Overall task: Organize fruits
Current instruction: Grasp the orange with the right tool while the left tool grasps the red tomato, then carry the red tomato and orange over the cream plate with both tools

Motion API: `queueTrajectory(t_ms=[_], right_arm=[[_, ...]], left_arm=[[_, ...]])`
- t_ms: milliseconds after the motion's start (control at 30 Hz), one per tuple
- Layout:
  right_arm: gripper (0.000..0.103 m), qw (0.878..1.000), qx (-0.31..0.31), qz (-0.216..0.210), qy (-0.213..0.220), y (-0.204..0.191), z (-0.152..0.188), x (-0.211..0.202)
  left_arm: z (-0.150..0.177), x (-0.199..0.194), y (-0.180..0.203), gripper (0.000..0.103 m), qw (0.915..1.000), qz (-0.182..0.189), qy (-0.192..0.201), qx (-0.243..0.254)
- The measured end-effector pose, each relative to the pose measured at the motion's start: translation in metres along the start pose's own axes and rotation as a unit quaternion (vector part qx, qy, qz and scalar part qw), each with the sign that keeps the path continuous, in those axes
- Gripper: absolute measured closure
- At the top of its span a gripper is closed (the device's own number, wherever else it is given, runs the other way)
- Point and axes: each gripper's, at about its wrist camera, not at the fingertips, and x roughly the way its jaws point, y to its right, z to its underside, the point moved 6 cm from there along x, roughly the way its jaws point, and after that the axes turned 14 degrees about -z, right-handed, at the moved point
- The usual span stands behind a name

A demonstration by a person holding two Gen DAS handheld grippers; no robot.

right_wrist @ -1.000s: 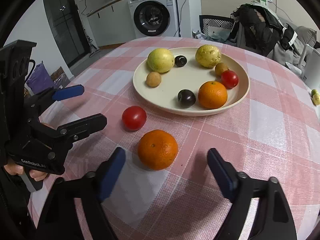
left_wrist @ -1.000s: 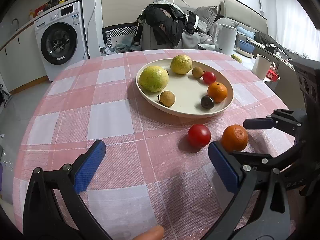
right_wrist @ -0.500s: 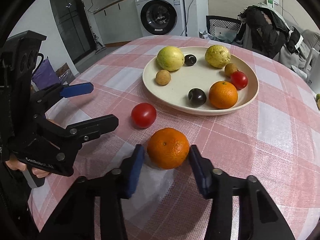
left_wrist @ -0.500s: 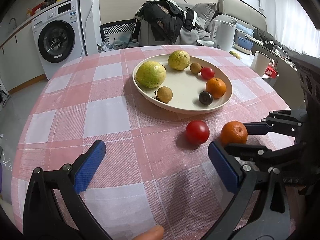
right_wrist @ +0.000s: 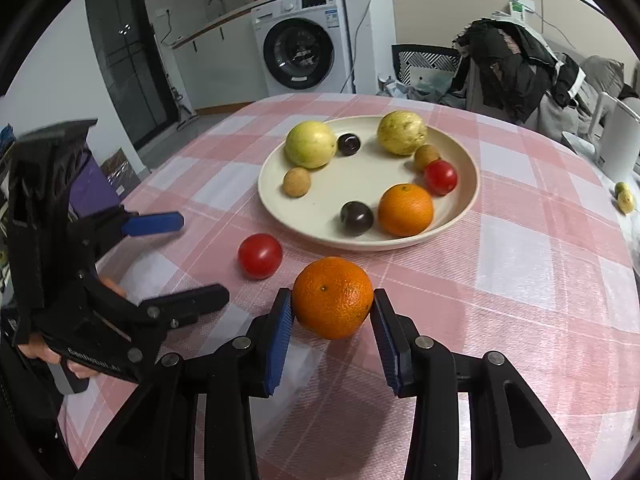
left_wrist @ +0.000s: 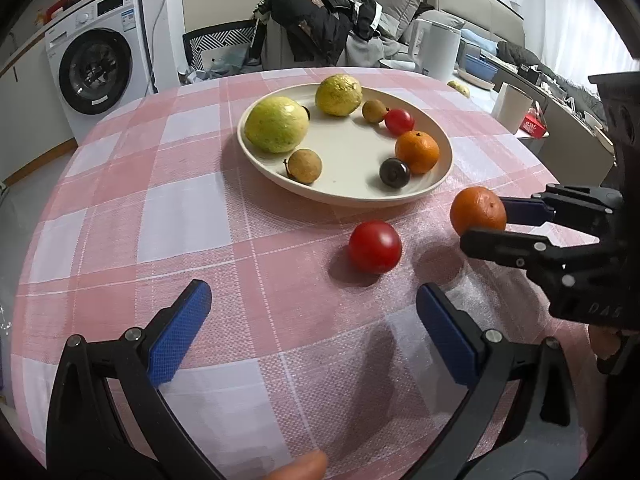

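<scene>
Round table, woven pink-white check cloth (right_wrist: 520, 248). Shallow cream plate (right_wrist: 466, 196), matte, holds two dimpled yellow-green guavas, two tan longans, two dark glossy plums, small red tomato, one orange. Loose glossy red tomato (right_wrist: 260, 255) on cloth just beside plate's near rim.

Right gripper (right_wrist: 332, 316): blue ribbed pads clamped on both sides of pebbled mandarin (right_wrist: 333, 297), mandarin off cloth, shadow beneath.

Left gripper (left_wrist: 312, 332): jaws spread wide, holding nothing, hovers over cloth near loose tomato.
</scene>
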Motion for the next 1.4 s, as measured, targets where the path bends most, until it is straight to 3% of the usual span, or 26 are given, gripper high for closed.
queueTrajectory(t_ms=[200, 533, 967, 1233, 1400], right_arm=[[0.063, 1.0, 0.004, 0.002, 0.005, 0.003, 0.0, -0.004], [0.063, 1.0, 0.007, 0.002, 0.014, 0.007, -0.001, -0.012], [0.063, 1.0, 0.008, 0.002, 0.018, 0.009, -0.002, -0.014], [0.063, 1.0, 0.008, 0.003, 0.017, 0.009, -0.002, -0.013], [0.063, 1.0, 0.008, 0.001, 0.018, 0.008, -0.002, -0.013]], left_arm=[[-0.006, 0.005, 0.005, 0.002, 0.9999, 0.01, -0.006, -0.003], [-0.011, 0.019, 0.024, 0.029, 0.9992, 0.023, -0.03, 0.015], [-0.018, 0.018, 0.042, 0.064, 0.9987, 0.027, -0.016, 0.04], [-0.019, 0.02, 0.041, 0.076, 0.9989, 0.027, -0.012, 0.036], [-0.018, 0.019, 0.04, 0.076, 0.9989, 0.031, -0.013, 0.034]])
